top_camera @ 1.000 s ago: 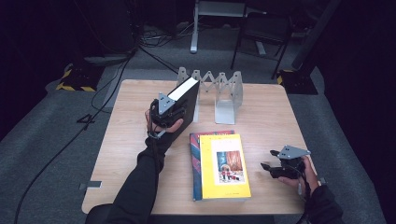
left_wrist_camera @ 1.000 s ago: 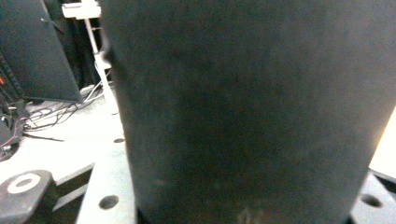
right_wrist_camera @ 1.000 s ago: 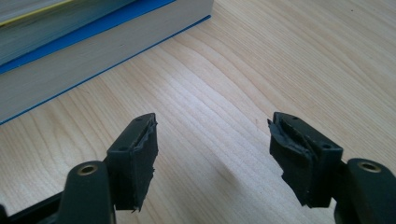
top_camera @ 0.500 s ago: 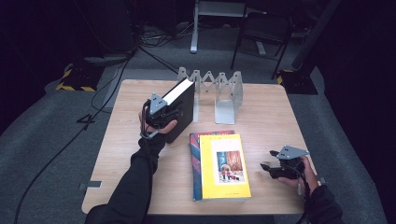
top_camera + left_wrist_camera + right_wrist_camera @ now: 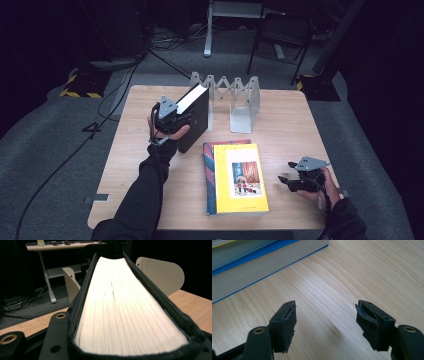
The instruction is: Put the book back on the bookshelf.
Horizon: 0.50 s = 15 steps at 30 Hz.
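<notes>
Black book stands beside rack (claw-held).

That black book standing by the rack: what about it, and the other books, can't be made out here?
- Black book, high view: cover text too small and dark; the left gripper and hand hide its near side.
- Left gripper view: whether the fingers press the covers, since the book blocks them.
- Yellow book, high view: title too small.
- Right gripper view: books cut off by the top edge.

We see a dark lab or studio: grey carpet, trailing black cables, a white-legged desk behind the pale wooden surface.
</notes>
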{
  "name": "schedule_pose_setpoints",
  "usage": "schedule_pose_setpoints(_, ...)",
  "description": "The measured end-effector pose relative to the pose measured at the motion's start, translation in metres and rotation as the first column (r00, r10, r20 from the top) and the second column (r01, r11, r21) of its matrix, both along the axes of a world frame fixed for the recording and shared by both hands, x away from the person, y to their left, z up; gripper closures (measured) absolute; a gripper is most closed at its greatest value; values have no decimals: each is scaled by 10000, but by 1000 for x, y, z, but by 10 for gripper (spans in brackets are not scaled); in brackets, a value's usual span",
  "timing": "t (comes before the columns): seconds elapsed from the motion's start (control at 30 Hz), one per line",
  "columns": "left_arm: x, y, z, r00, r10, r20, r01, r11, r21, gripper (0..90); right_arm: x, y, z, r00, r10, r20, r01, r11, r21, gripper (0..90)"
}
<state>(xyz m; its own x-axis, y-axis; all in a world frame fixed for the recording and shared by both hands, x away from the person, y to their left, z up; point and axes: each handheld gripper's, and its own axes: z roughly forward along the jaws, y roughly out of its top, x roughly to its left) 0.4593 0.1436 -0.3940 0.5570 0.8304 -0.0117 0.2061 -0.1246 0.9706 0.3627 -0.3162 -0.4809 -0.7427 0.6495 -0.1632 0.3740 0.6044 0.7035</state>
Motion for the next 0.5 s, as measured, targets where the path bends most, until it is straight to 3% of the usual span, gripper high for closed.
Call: schedule_pose_setpoints(0.5,12,-21,16,9978,658,35,-658,9978,-56,521,-1,-1,0,10000,42,-24,-42,10000,36,344)
